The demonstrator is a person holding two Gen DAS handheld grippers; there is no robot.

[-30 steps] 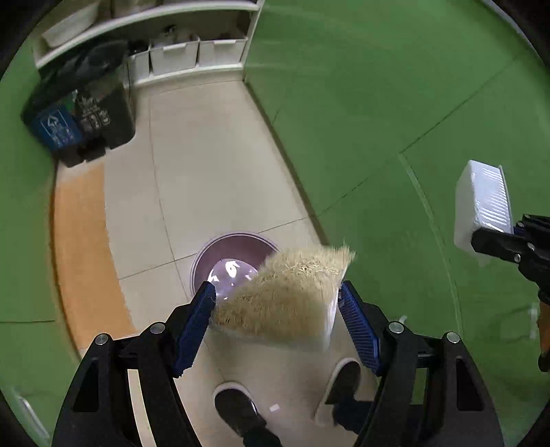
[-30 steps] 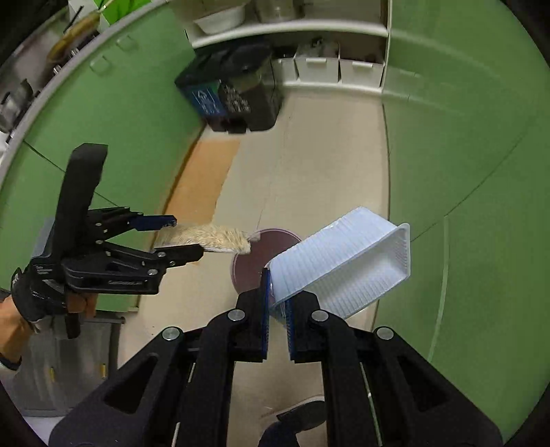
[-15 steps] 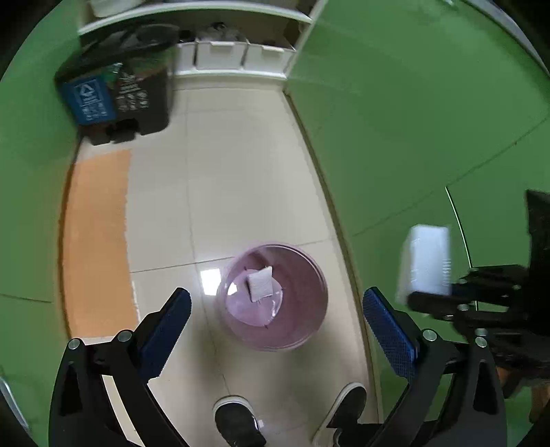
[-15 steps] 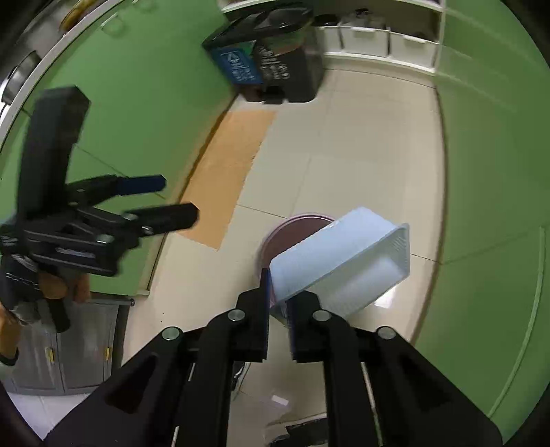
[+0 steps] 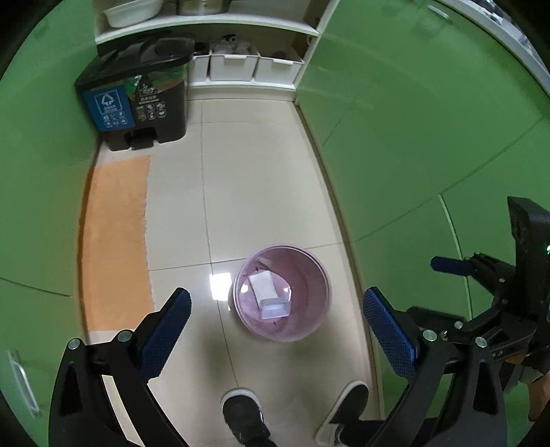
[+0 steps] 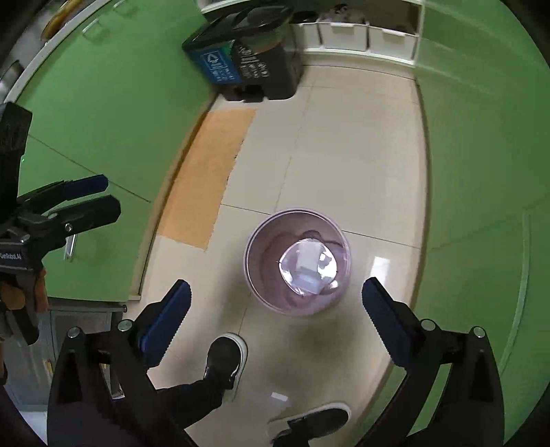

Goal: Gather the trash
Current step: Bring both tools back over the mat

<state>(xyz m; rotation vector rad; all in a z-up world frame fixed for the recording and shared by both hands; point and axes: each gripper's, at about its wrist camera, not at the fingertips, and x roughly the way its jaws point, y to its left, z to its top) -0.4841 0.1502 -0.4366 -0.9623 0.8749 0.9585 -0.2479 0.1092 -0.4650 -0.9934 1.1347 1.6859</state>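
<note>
Left wrist view:
Left tool (image 5: 276, 321): released, pads wide apart, nothing between them.
Bin (image 5: 311, 325): pink, round, on the tiled floor (image 5: 261, 192) below the tool.
Trash (image 5: 270, 297): white pieces lying inside the bin (a tray and a flat pad, it seemed).
Right tool (image 5: 443, 287): at the right edge, released.

Right wrist view:
Right tool (image 6: 275, 314): released, holding nothing, above the bin (image 6: 256, 275).
Trash (image 6: 307, 266): inside the bin.
Shoes (image 6: 223, 361): just beside the bin.

The wastebasket (image 5: 282, 292) stands on the floor (image 5: 254, 178), with a tray (image 5: 275, 307) lying inside it. Behind it, well apart, a pedal bin (image 5: 137, 93) sits before the shelf (image 5: 209, 29); a mat (image 5: 115, 240) lies left.
</note>
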